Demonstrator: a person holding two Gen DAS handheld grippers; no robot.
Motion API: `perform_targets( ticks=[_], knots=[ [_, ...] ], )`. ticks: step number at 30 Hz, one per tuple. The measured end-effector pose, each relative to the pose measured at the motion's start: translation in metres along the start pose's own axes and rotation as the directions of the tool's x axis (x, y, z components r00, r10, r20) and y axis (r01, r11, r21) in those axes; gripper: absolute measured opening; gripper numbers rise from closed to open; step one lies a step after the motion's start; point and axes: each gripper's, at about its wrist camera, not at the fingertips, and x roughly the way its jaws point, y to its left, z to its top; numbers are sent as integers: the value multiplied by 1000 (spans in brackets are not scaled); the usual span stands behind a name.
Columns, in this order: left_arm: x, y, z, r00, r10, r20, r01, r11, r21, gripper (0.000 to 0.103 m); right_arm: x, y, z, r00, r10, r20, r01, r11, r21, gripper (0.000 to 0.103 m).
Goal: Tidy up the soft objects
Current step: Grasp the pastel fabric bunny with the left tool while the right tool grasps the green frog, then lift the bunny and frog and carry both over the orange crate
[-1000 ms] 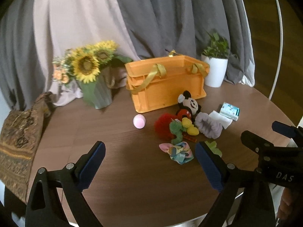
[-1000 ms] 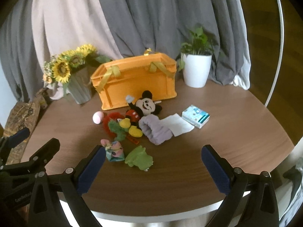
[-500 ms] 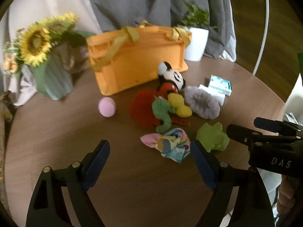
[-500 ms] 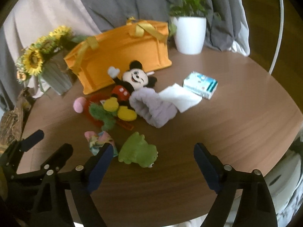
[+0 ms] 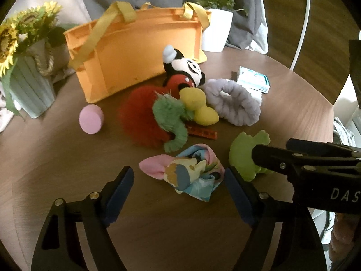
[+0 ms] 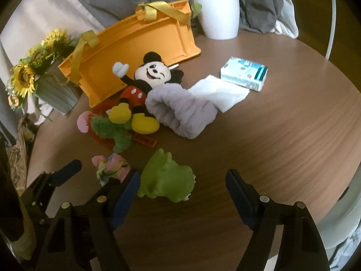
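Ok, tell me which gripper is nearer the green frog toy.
Right. The right gripper is open around the green frog toy; the left gripper brackets the patterned cloth bundle beside it.

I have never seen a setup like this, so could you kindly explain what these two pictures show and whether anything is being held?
There is no robot: a person holds a two-finger clamp in each hand, and each clamp carries a wide-angle camera looking along its fingers. One picture comes from the left gripper, the other from the right gripper. Both are open and hold nothing. On the round wooden table lie a mouse doll, a green frog toy, a colourful cloth bundle, a purple fuzzy band, a pink ball, a tissue pack and an orange basket. The left gripper points at the bundle, the right at the frog.
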Motion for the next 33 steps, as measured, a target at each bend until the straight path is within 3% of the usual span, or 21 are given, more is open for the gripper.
perform_targets(
  ticks=[7, 10, 11, 12, 13, 20, 33],
  knots=[
    [5, 3, -1, 999, -37, -13, 37, 999, -18, 77, 13, -2, -1, 999, 21, -45, -19, 999, 46, 71],
    [6, 4, -2, 998, -58, -14, 58, 998, -18, 71, 18, -3, -2, 997, 47, -60, -43, 996, 74, 69],
    [6, 4, -2, 997, -71, -16, 71, 997, -21, 63, 19, -3, -2, 996, 59, -64, -53, 995, 80, 67],
    [6, 5, -3, 995, -92, -23, 92, 995, -26, 49, 19, -2, -3, 996, 65, -65, -60, 995, 77, 64],
    [6, 5, -4, 994, -104, -28, 103, 994, -32, 45, 20, 0, -3, 995, 71, -70, -67, 995, 70, 60],
    [3, 8, -7, 994, -105, -14, 104, 993, -47, 39, 18, 4, -5, 996, 62, -63, -59, 997, 58, 57],
    [-21, 14, 3, 999, -32, 41, 34, 998, -51, 38, 2, 8, -3, 1000, 6, -23, -5, 1000, 18, 55]
  ],
)
